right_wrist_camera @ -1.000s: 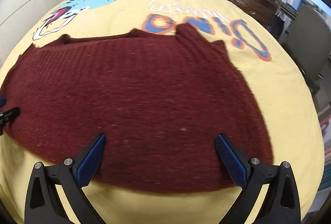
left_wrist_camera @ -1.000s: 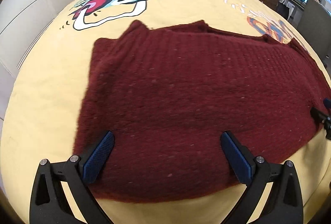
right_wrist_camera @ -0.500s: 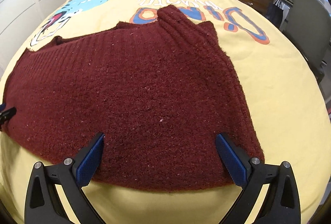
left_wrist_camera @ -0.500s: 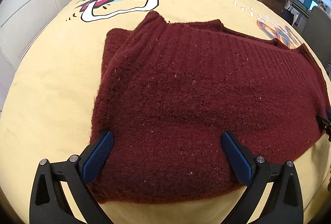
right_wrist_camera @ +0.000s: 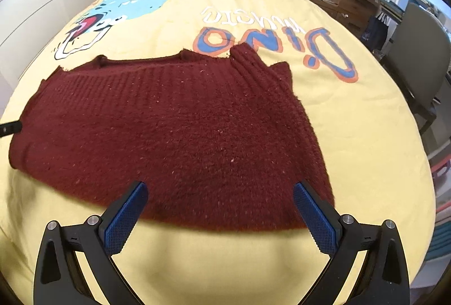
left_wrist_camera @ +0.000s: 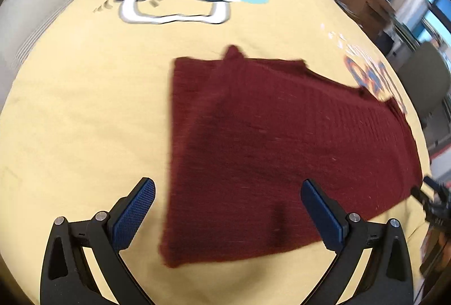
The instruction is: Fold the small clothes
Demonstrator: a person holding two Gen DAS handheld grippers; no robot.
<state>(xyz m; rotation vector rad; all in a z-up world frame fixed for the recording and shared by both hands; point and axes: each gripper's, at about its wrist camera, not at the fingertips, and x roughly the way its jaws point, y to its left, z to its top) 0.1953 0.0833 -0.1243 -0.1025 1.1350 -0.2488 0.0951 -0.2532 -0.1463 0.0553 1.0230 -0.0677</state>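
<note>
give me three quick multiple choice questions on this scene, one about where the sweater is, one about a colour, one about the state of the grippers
1. Where does the sweater lie?
A. on the yellow bedspread
B. on the grey chair
C. on the wooden drawers

2. What colour are the pads on the fingers?
A. red
B. blue
C. white

3. How do the left gripper and right gripper stand?
A. both shut on the sweater
B. one open, one shut
C. both open, holding nothing

Answers:
1 A, the dark red knit is spread flat on the dinosaur print cover.
2 B, the textured pads show blue in both wrist views.
3 C, the fingers stand wide apart in each view, with no cloth between them.
</note>
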